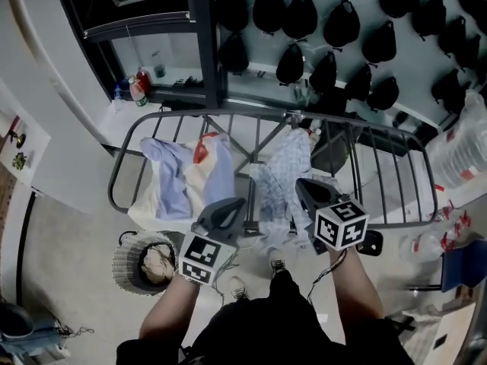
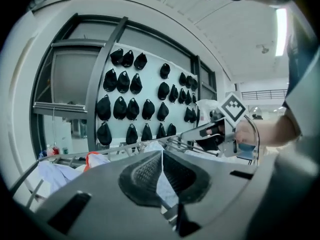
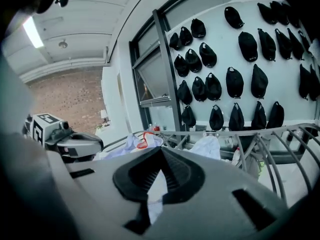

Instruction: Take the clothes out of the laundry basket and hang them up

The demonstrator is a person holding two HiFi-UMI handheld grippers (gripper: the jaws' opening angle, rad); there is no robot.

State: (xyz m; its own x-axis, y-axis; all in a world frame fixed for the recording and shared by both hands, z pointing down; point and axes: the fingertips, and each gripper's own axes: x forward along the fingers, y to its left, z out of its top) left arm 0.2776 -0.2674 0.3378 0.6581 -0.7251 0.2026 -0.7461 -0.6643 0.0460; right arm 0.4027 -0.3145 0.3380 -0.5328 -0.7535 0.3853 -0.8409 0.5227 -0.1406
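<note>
A grey metal drying rack [image 1: 266, 117] stands in front of me. A lavender and white garment with a red patch [image 1: 190, 175] is draped over its left side. A pale blue patterned garment [image 1: 280, 181] lies over the middle bars. My left gripper [image 1: 230, 206] is shut on that garment's near left edge, and my right gripper [image 1: 303, 185] is shut on its near right edge. Pale cloth [image 2: 167, 191] shows pinched below the closed left gripper [image 2: 161, 154], and likewise cloth [image 3: 152, 189] below the closed right gripper [image 3: 161, 151]. A round woven laundry basket [image 1: 125, 263] with cloth inside sits on the floor at lower left.
Several black caps [image 1: 335, 29] hang on the wall behind the rack. A dark window post [image 1: 204, 36] rises at the rack's far side, with bottles [image 1: 137, 90] on the sill. A clear plastic jug [image 1: 464, 158] stands at right. The person's feet [image 1: 278, 266] are just under the rack's near edge.
</note>
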